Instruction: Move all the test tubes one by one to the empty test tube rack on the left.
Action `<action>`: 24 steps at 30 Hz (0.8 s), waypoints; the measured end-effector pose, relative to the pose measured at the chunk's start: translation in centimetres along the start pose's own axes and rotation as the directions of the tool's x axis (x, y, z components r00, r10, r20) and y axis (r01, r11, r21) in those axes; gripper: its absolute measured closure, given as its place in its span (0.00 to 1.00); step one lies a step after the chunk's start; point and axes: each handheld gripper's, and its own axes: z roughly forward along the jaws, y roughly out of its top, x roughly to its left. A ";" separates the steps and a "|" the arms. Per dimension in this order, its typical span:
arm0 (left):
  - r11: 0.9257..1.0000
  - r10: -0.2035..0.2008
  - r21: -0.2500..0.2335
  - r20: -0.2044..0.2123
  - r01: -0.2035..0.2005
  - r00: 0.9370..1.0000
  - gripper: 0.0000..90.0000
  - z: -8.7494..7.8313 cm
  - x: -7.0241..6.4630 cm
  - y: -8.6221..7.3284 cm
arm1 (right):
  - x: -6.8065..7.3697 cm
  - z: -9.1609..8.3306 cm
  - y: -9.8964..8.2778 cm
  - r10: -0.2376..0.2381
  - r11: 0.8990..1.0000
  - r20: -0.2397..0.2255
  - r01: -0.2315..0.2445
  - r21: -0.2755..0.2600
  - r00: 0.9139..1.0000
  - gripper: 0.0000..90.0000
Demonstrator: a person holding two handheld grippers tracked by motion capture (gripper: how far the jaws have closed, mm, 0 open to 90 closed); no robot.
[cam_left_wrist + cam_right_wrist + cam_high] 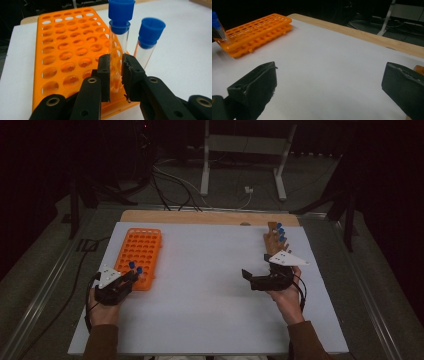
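Writing: no brand, label or lettering is readable on any thing.
Left gripper: black jaws pinch a clear tube low on its wall, at the near right corner of the rack.
Held tube: see-through, round, topped by a ribbed blue cap; it stands nearly upright above the rack's holes.
Second tube: same make, blue-capped, just beside the held one, leaning slightly.
Rack: orange plastic, flat, rectangular, with rows of round holes, on the left of the white sheet.
Right gripper: jaws spread wide, nothing between them, over bare sheet.
Wooden holder: pale wood, carrying blue-capped tubes, just beyond the right hand.
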 end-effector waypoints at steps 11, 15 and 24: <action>1.000 0.003 0.017 0.000 -0.003 1.000 0.87 -0.2 -0.1 -0.2 | -0.2 -0.2 -0.2 0.004 1.000 0.003 -0.004 -0.002 1.000 0.00; 1.000 0.008 0.024 -0.004 -0.008 1.000 0.87 -0.1 -0.2 -0.2 | -0.2 -0.1 -0.3 0.006 1.000 0.001 -0.006 0.000 1.000 0.00; 0.998 0.027 0.056 -0.011 -0.026 1.000 0.87 0.3 -0.5 -0.5 | -0.2 0.0 -0.4 0.008 1.000 0.001 -0.008 0.001 1.000 0.00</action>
